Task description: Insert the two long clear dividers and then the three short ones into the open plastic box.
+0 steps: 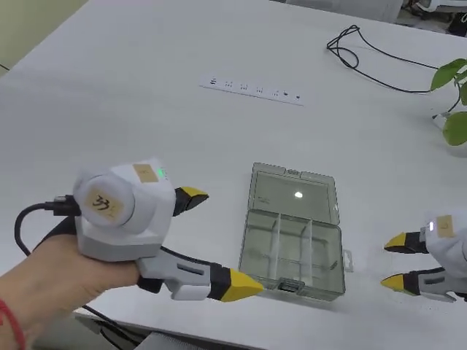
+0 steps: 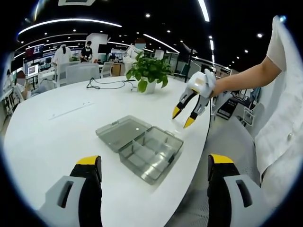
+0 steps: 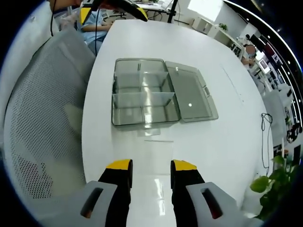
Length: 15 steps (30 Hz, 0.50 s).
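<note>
**Item 1. Plastic box** (image 1: 325,251): lower centre of the head view, on the white table (image 1: 146,109). The lid (image 1: 292,191) is laid flat open behind it. Clear dividers already stand inside and form compartments, but their count cannot be read with certainty.

**Item 2. Loose clear divider** (image 3: 158,147): faint, lying flat on the table just beside the box, between the box and the right gripper (image 3: 151,165). It is judged light, thin, stiff and slick, and likely to skate on the tabletop. Best hold is a pinch across its thickness at mid-length, once 1 edge is tipped up.

**Item 3. Left gripper** (image 1: 219,240): lower left of the head view, near the box. Its 2 jaws are spread wide and empty.

**Item 4. Right gripper**: lower right of the head view. Its 2 jaws are parted with nothing between them, and they point toward the loose divider.
</note>
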Motion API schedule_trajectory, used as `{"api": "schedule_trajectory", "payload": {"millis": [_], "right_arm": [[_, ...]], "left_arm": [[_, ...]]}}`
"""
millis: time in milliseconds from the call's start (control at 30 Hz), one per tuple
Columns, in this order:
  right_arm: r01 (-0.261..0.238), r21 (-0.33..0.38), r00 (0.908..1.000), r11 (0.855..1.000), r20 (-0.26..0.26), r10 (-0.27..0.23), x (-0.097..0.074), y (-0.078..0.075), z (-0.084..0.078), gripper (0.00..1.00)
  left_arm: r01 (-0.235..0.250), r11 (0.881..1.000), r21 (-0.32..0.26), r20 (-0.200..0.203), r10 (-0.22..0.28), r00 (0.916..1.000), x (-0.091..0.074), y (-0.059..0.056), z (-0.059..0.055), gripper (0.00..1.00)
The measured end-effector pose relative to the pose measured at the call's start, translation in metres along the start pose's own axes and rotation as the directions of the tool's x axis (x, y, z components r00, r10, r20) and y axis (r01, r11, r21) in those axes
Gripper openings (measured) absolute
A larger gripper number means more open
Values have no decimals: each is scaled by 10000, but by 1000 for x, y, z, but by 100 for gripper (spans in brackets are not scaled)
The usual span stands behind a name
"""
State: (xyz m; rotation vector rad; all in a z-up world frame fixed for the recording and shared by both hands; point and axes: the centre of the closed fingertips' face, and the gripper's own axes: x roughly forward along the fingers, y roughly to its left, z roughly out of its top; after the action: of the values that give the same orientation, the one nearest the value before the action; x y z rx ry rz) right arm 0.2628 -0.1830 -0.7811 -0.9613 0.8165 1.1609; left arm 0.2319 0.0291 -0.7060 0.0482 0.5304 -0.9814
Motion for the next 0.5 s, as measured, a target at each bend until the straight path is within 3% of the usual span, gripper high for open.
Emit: {"api": "schedule_trajectory", "payload": {"millis": [267,433,500], "right_arm": [[741,-222,9957,9970,571,-728,-30,-1,32,33],[1046,-417,9901,9936,985,-1001,-45,7,57,33],[1180,-633,9888,9910,992,-1114,-49,9,64,33]], "left_arm": [[351,9981,-508,118,-345,9993,11,-6,17,87],[817,9893,-1206,246,-793,9965,21,-19,30,81],[878,9887,-1218,343,-842,9959,25,-21,35,79]]}}
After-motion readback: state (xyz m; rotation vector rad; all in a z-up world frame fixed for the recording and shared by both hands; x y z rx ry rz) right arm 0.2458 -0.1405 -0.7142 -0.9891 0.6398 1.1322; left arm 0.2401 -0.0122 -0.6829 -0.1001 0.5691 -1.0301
